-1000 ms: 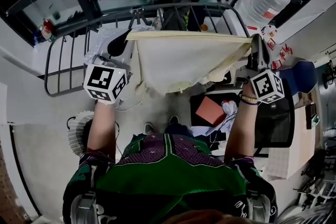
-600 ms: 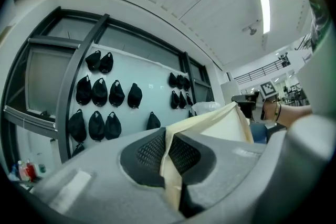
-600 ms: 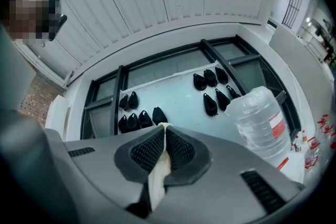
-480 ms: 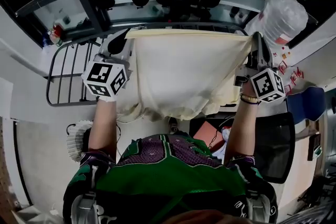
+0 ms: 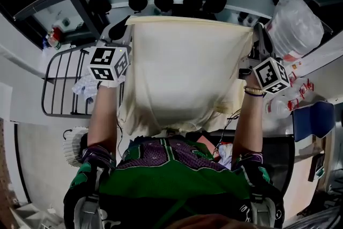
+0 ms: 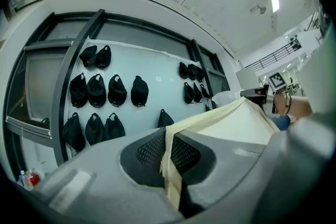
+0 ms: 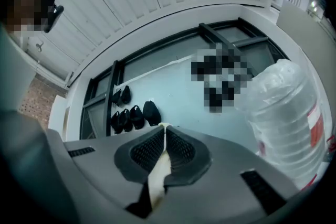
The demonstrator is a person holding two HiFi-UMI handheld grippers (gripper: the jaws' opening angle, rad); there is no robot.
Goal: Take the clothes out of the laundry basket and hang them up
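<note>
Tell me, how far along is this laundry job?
Done: one cream cloth is out of the white basket. In hand: the left tool and right tool are each shut on a top corner, holding it spread in the air. Left: it hangs on nothing yet; the metal drying rack stands to the left. What remains in the basket cannot be seen.
</note>
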